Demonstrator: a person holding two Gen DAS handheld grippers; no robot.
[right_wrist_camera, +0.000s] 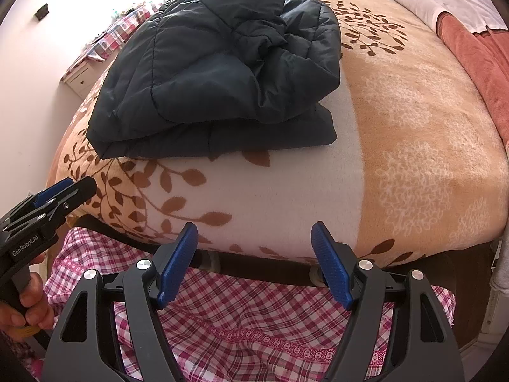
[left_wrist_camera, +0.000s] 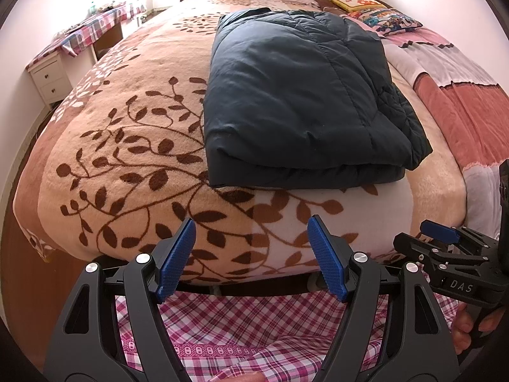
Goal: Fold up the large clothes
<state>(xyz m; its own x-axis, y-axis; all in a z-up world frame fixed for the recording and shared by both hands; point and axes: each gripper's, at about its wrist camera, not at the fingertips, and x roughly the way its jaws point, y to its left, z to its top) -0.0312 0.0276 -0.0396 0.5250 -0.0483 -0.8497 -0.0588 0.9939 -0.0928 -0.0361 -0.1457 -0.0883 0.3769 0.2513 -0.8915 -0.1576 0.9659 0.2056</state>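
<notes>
A dark navy quilted jacket (left_wrist_camera: 296, 102) lies folded into a thick rectangle on the bed; it also shows in the right wrist view (right_wrist_camera: 216, 73), with a rumpled part on top at its right. My left gripper (left_wrist_camera: 251, 232) is open and empty, held back at the foot edge of the bed, short of the jacket. My right gripper (right_wrist_camera: 254, 235) is open and empty too, at the same edge, to the right of the jacket's near fold. Each gripper shows from the side in the other's view: the right one (left_wrist_camera: 445, 245), the left one (right_wrist_camera: 47, 203).
The bed has a beige blanket (left_wrist_camera: 127, 146) with brown leaf print and a pink quilt (left_wrist_camera: 445, 73) along its right side. Pillows (left_wrist_camera: 378, 12) lie at the headboard. A white dresser (left_wrist_camera: 51, 76) with a plaid cover stands at the left wall. Pink plaid fabric (right_wrist_camera: 254, 318) hangs below the bed edge.
</notes>
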